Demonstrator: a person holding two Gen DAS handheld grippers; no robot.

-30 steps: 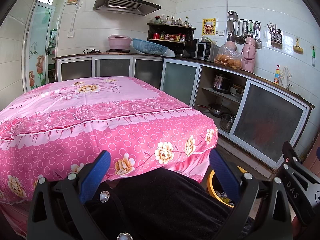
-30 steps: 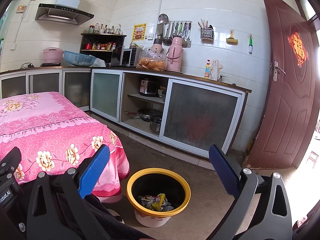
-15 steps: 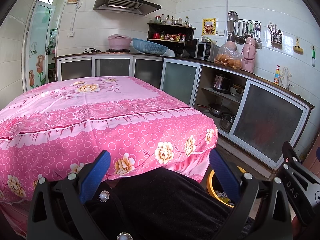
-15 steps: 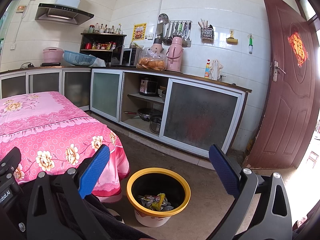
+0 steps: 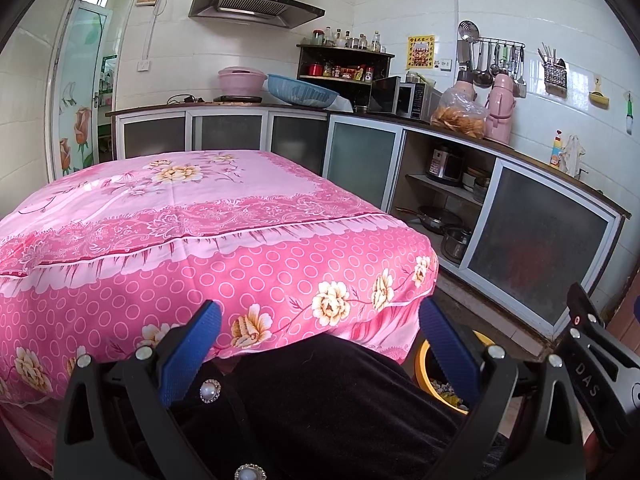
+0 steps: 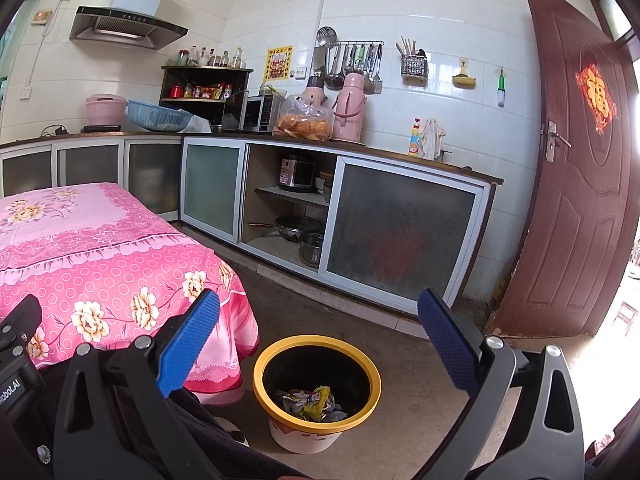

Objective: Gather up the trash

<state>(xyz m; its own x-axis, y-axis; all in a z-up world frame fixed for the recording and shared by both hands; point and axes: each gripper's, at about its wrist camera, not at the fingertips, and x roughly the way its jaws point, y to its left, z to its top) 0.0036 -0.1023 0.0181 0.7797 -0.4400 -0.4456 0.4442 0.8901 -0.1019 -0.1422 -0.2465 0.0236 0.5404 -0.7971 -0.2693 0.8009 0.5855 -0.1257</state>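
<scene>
Both the left gripper (image 5: pixel 320 344) and right gripper (image 6: pixel 318 332) hang level, jaws wide and empty, above a dark-clothed lap (image 5: pixel 320 408).

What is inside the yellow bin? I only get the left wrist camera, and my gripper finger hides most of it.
Observer: The right wrist view shows the whole bin. Crumpled wrappers lie at its bottom.
Operator: Is it full?
Observer: No. The wrappers cover only the bottom, and the dark inner wall above them is bare.
Operator: Is my right gripper carrying trash?
Observer: No. The right gripper is open, with nothing between its fingers.
</scene>
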